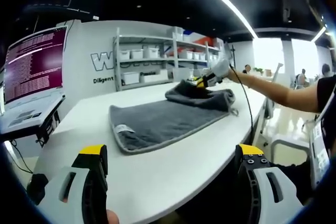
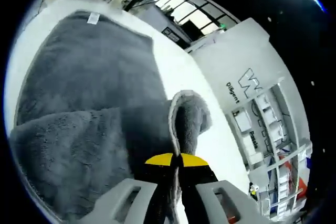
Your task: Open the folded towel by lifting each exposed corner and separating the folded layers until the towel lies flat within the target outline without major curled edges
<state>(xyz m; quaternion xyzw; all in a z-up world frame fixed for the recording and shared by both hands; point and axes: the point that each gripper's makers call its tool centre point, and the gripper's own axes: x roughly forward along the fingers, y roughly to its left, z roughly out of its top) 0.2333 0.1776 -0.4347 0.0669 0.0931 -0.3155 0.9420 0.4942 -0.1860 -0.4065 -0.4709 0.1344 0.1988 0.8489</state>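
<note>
- The grey towel (image 1: 157, 121) lies on the white bench (image 1: 173, 166), in its middle part, with the long side going away from the left gripper view.
- The near part of the towel is flat on the bench, and a small white label (image 1: 122, 129) shows close to its near left corner.
- The far end of the towel is folded over and raised into a dark heap — this is where the right hand-held gripper (image 1: 202, 81) meets it.
- In the right gripper view the right hand-held gripper (image 2: 176, 162) has its yellow-tipped jaws pressed together on a corner of the towel (image 2: 89, 108); the pinched cloth stands up from the jaws as a narrow curled fold with a pale hem.
- Under this fold a second layer of the towel lies over the lower one, so the towel is only partly opened.
- The left hand-held gripper (image 1: 173, 158) is held above the near edge of the bench, well apart from the towel; its jaws stand wide and there is nothing between them.
- A person's bare arm (image 1: 278, 94) reaches in from the right side to the far end of the towel.
- Behind the bench there is a white shelf unit (image 1: 157, 59) with boxes, and at the left a monitor (image 1: 34, 64) with lines of text.
</note>
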